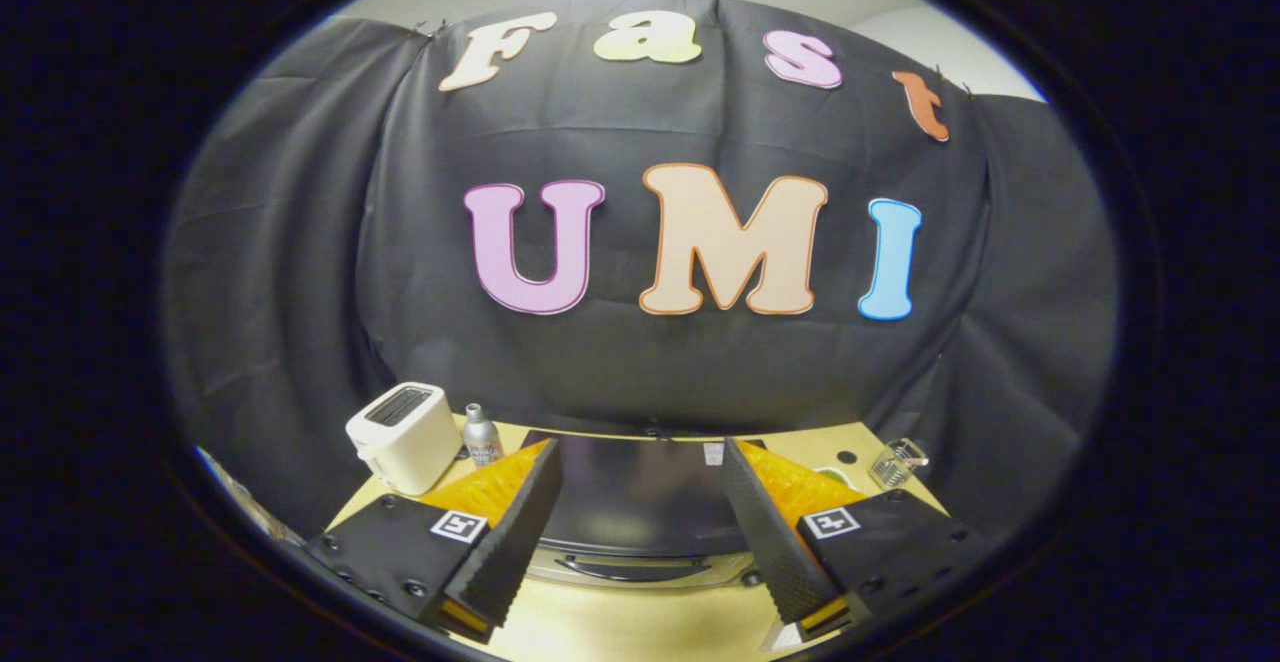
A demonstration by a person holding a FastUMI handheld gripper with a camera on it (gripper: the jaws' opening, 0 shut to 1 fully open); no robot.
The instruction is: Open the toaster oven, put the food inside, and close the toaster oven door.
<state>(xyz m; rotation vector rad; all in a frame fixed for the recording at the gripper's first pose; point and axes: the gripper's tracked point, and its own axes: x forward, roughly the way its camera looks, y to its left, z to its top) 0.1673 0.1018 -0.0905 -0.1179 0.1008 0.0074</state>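
Note:
The black toaster oven (640, 497) stands on the wooden table (640, 622), just ahead of my fingers and seen from above. Its dark top fills the gap between them, and a silver door handle (635, 568) shows along its near edge. The door looks closed. My gripper (640, 587) hovers above the table in front of the oven, open wide with nothing between its ribbed black fingers (505, 542). No food is visible.
A cream two-slot toaster (405, 437) stands to the left of the oven, with a small silver bottle (481, 436) beside it. A clear glass item (897, 462) sits at the table's right back corner. Black cloth walls close in behind.

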